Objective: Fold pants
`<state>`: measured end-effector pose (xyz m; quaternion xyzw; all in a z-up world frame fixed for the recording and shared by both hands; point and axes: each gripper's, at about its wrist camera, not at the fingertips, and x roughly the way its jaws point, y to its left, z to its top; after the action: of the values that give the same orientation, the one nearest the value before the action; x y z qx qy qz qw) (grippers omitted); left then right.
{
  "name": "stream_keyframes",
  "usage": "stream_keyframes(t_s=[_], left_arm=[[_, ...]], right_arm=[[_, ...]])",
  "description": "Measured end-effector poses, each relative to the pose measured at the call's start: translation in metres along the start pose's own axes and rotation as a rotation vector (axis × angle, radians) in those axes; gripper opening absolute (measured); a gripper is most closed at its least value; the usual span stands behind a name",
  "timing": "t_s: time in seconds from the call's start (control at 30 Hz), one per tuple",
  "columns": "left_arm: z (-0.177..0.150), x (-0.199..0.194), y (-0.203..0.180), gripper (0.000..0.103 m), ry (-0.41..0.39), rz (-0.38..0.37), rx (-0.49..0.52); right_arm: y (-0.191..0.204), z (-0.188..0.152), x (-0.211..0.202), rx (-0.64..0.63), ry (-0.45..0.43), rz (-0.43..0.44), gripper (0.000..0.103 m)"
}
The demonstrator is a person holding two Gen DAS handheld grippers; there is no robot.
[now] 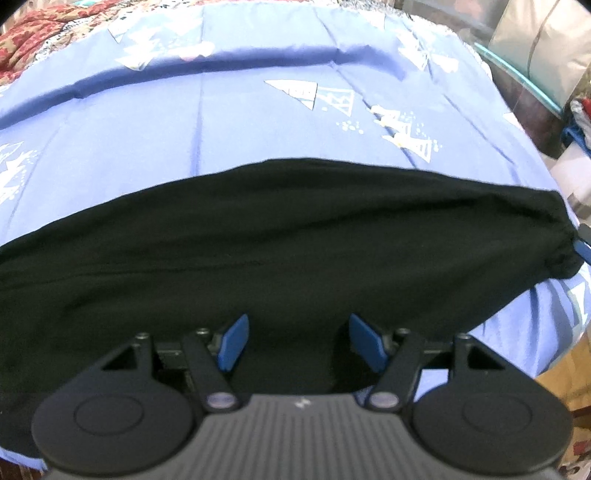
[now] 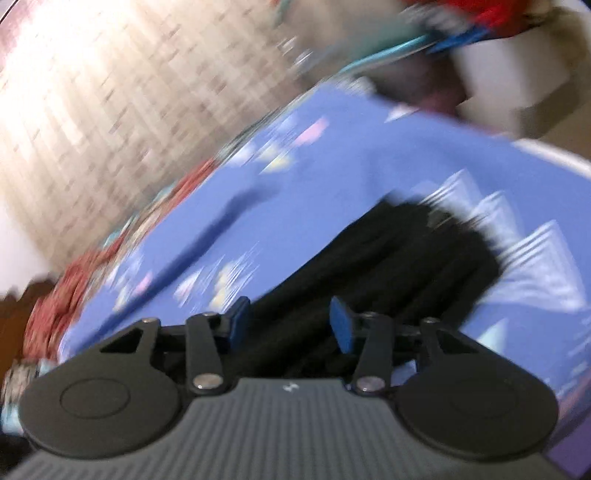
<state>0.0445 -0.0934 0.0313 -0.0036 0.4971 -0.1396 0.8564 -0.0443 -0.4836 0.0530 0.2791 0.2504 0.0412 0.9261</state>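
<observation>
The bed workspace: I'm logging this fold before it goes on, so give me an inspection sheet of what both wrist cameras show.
Surface: blue bedsheet with white triangle prints, creased, over a bed.
Job's things: black pants lie spread across the sheet as a long band; bunched at the right end.
Clutter: red patterned quilt at the far left corner; nothing else seen on the sheet.
Grippers: left gripper over the pants' near edge, jaws apart; right gripper over the pants, jaws apart, view motion-blurred, grip not confirmed.
Cables: nothing seen.
Surroundings: pale bags and a teal hoop beside the bed; a wall in the right wrist view.
</observation>
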Motion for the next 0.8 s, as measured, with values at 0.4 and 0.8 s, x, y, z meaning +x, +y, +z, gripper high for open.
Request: stream_keyframes(t_s=[0.4, 0.8], left_arm=[[0.005, 0.014, 0.003, 0.065, 0.02, 0.005, 0.002], [0.007, 0.006, -0.001, 0.07, 0.008, -0.06, -0.022]], right_arm=[[0.02, -0.026, 0.047, -0.065, 0.28, -0.024, 0.025], [-0.063, -0.014, -0.025, 0.238, -0.01, -0.167, 0.049]])
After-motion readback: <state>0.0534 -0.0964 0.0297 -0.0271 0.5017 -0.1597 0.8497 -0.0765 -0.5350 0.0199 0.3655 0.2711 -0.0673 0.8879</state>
